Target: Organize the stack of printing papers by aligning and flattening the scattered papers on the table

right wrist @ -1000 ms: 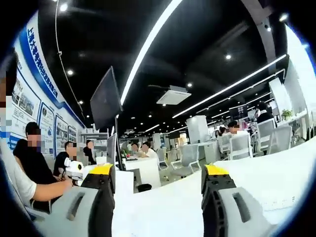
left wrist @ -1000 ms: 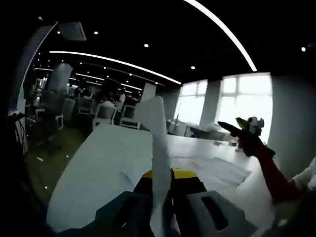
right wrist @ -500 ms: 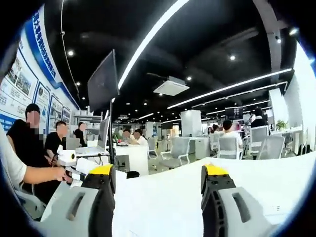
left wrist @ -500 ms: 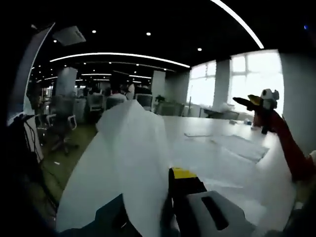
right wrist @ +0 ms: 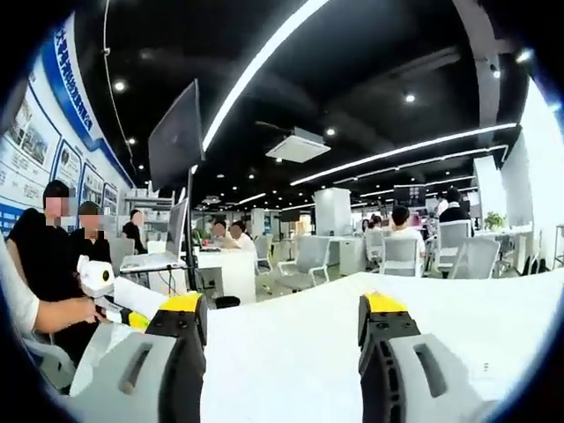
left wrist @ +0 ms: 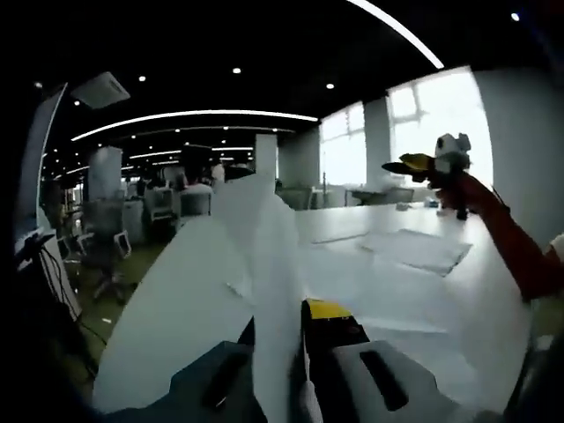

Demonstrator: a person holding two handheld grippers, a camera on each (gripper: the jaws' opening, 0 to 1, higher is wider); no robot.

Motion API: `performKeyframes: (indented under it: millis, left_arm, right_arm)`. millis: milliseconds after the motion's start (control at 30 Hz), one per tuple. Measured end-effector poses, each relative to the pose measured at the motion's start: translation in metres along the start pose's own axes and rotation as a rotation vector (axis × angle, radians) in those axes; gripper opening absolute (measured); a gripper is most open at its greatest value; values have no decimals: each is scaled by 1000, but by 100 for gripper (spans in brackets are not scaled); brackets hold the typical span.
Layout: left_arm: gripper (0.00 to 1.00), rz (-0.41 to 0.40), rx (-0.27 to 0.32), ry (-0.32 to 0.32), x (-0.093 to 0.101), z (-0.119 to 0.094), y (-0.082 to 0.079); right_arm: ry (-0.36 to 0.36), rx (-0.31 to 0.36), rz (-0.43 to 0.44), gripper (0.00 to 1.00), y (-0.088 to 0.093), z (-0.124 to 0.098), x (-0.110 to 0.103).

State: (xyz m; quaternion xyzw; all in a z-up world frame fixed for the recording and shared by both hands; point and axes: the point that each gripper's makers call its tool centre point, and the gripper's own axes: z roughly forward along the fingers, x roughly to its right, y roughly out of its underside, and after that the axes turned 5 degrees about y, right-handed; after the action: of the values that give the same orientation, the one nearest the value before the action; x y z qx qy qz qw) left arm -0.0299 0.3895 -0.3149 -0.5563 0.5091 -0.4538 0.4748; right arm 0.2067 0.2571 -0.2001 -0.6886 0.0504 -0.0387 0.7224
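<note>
Your left gripper (left wrist: 295,352) pinches one paper sheet (left wrist: 264,264) upright between its jaws, your right gripper (right wrist: 278,330) gapes empty over the counter (right wrist: 291,352), and the paper stack (left wrist: 414,248) ahead remains unaligned.

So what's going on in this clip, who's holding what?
A person is tidying printing papers on a white table with two handheld grippers. The left gripper is shut on a sheet of paper, lifted so it stands up off the table. The right gripper is open and holds nothing, with the table under it. More papers lie flat farther along the table.
</note>
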Motion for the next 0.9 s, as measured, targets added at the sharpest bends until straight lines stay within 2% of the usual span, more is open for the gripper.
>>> performKeyframes:
  millis: [100,267,333,367,400,467,533,633,767,900]
  left_arm:
    - [6,25,3,-7,5,-4,-2]
    - [6,-7,32,19,10,-6,-12]
    - [6,-14,28,26,9,-6,-12]
    - [6,-16,28,25,8,-7,-12]
    - [6,-24,29,24,7,-7,-12]
    - [6,-41,30,25,5,-9,-11]
    - [6,-45,35,28,5,-11,-11]
    - [6,-46,37,33,7,-13,-10]
    - [6,-65,54,53,13,-18,-10]
    - [6,-100,74,74,18,-16,-11]
  right_arm:
    - [25,-13,-13,64,1,-9,2]
    - [59,-58,-37,64,2,-27,2]
    - [40,-62,-24,64,0,-29,-6]
    - [37,-61,25,64,0,-29,-11]
    - [30,-71,25,65,2,-29,-14]
    - [44,-107,11,65,9,-30,-15]
    - [48,-180,-47,65,24,-32,-17]
    - [62,-251,-85,66,37,-35,-18]
    - [111,-274,-127,65,31,-46,-18]
    - [113,-321,-144,66,35,-51,-18]
